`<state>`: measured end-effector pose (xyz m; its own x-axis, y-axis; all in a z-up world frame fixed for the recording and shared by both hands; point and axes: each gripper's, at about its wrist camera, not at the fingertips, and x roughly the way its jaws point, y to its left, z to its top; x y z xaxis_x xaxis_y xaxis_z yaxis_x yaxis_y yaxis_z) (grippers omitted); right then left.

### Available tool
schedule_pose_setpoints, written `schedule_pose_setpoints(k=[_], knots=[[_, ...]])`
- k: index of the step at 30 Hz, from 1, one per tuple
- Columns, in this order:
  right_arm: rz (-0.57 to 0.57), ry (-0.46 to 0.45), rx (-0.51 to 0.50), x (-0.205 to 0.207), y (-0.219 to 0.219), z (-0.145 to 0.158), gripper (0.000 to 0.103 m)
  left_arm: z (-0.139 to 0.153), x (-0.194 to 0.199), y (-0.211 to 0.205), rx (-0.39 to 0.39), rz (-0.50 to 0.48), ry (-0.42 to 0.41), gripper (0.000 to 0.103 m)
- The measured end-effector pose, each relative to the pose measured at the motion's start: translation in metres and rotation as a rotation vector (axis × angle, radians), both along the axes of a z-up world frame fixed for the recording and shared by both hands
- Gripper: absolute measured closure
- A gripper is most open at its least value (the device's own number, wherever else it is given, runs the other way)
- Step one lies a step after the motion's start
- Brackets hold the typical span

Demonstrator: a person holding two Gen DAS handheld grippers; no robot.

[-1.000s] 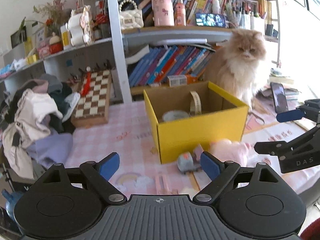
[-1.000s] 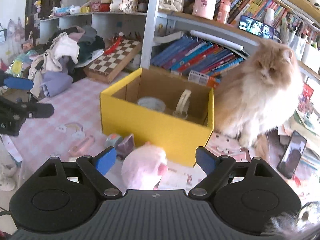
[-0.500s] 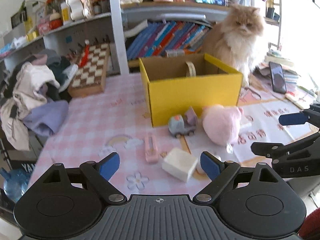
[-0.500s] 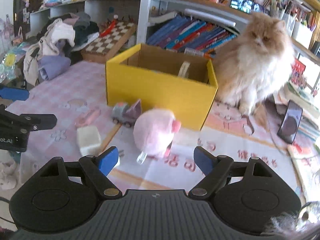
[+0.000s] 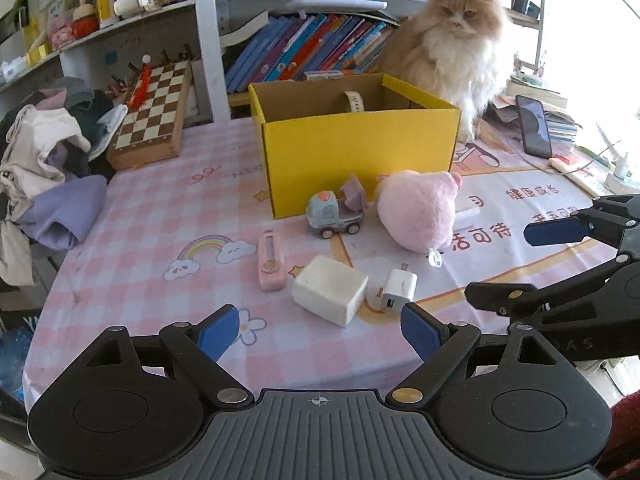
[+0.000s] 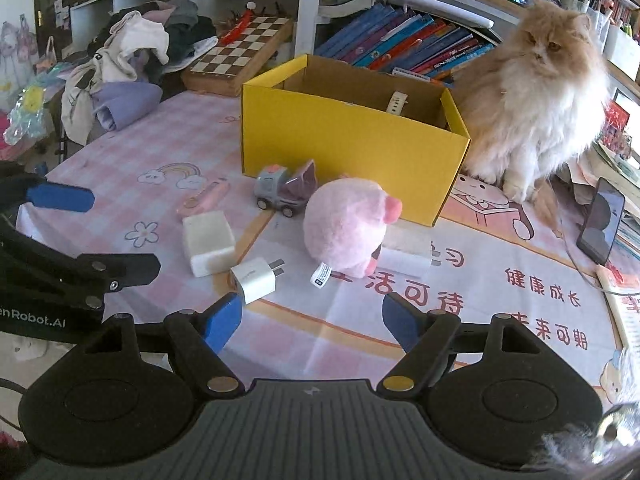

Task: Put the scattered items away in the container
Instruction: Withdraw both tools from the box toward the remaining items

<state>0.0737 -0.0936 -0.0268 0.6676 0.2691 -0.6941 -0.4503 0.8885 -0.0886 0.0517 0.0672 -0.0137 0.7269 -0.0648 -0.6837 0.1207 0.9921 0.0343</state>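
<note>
Since a second ago we have pulled both grippers back and up from the box [image 5: 356, 160], so the whole scatter in front of it now shows where before only the pig and truck did. Our left gripper [image 5: 320, 334] hangs over the near edge of the table [image 5: 152, 216] with its fingers wide and nothing between them; our right gripper [image 6: 312, 320] is likewise wide and empty, just short of the charger [image 6: 254, 280].

The loose things lie in front of the box: the truck [image 5: 336, 212] close to its front wall, the pig [image 5: 416, 210] just beside the truck, the pink clip [image 5: 271, 260], the white block [image 5: 330, 296] and the charger near us. A second white plug [image 6: 408, 256] lies half hidden behind the pig. Inside the box a watch strap [image 5: 354, 101] stands against the back wall.

We judge the step in hand is choosing and reaching for the next piece. The block sits almost centred ahead of our left fingers, so we would come down on it square, pads on its two long faces. The charger suits our right hand; we would grip its flat sides, clear of the prongs. We should keep the two grippers apart, since block and charger nearly touch. The cat [image 6: 532, 108] sits just beside the box, so we would carry each item in over the front wall, not from its side.
</note>
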Motion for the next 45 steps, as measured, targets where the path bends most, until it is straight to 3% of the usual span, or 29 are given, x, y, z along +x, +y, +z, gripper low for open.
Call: schedule_pose_setpoints(k=[8, 45], knots=[[0.016, 0.02, 0.016, 0.004, 0.001, -0.001, 0.035, -0.001, 0.005, 0.001, -0.003, 0.006, 0.008, 0.013], [0.088, 0.091, 0.017, 0.021, 0.011, -0.011, 0.039, -0.009, 0.024, 0.01, -0.048, 0.045, 0.046, 0.014]])
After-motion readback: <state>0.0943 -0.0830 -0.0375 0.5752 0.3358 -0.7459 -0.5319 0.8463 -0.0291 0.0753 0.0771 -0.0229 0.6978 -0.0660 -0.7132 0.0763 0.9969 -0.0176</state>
